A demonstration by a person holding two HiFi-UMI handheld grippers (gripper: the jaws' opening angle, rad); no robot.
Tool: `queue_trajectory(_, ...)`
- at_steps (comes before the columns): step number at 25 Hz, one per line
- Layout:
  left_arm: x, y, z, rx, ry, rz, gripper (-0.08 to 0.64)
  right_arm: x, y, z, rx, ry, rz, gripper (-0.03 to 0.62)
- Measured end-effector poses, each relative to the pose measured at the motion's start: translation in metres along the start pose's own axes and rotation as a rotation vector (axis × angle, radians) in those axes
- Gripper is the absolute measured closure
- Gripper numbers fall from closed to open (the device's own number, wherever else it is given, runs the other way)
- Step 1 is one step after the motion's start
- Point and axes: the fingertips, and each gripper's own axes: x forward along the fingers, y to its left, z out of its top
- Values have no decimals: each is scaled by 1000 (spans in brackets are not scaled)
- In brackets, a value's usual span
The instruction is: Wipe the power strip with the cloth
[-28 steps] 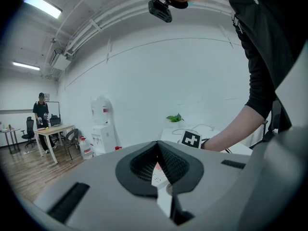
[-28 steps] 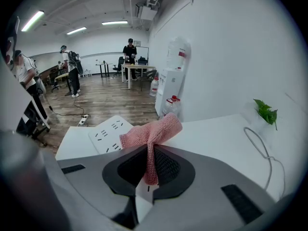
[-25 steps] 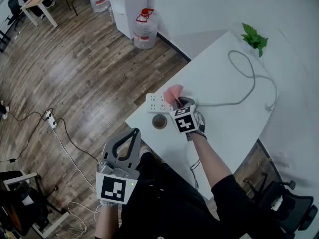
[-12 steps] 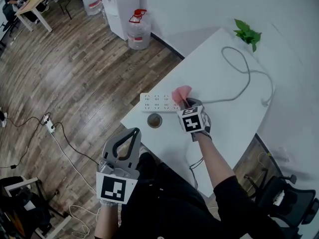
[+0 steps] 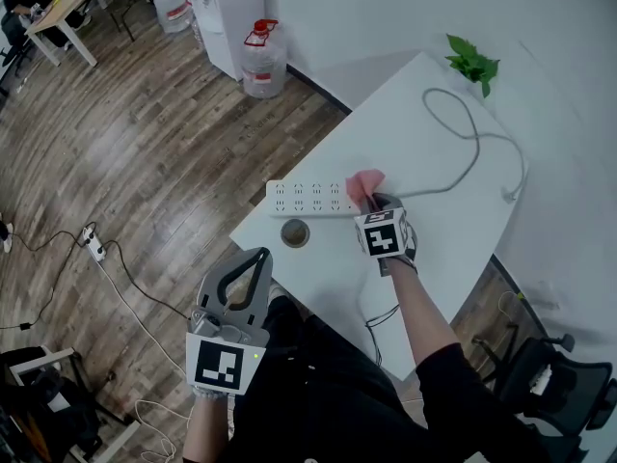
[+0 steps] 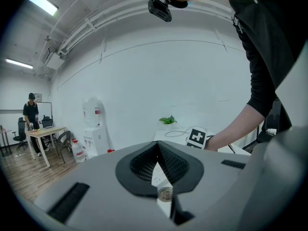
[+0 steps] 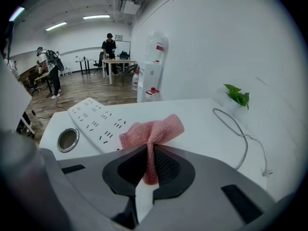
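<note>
A white power strip lies near the front left edge of the white table; it also shows in the right gripper view. My right gripper is shut on a pink knitted cloth. The bunched cloth sticks out past the jaws of the right gripper, over the strip's cable end. My left gripper hangs low off the table by the person's lap, shut and holding nothing. In the left gripper view, the left gripper points toward the table.
A grey cable loops from the strip toward the table's far side, near a small green plant. A round grommet hole sits beside the strip. Water jugs and a dispenser stand on the wooden floor.
The right gripper with the cloth has slid right along the power strip, from about its middle to its cable end. The left gripper has not moved.
</note>
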Motion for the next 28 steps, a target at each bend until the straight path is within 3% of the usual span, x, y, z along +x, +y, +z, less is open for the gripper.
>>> queue_trajectory(9, -3, -5, 2, 6, -9, -7, 546, -6, -7, -10, 29, 6, -17, 541)
queue_trajectory(16, -5, -3, 3, 0, -16, 0, 546, -26, -11, -2, 66, -63, -7, 541)
queue_trajectory(22, -9, -2, 9, -2, -37, 13, 546, -53, 8, 24, 39, -155, 40, 541)
queue_trajectory(28, -15, 1, 10, 3, -38, 37, 546, -68, 60, 55, -45, -229, 149, 541)
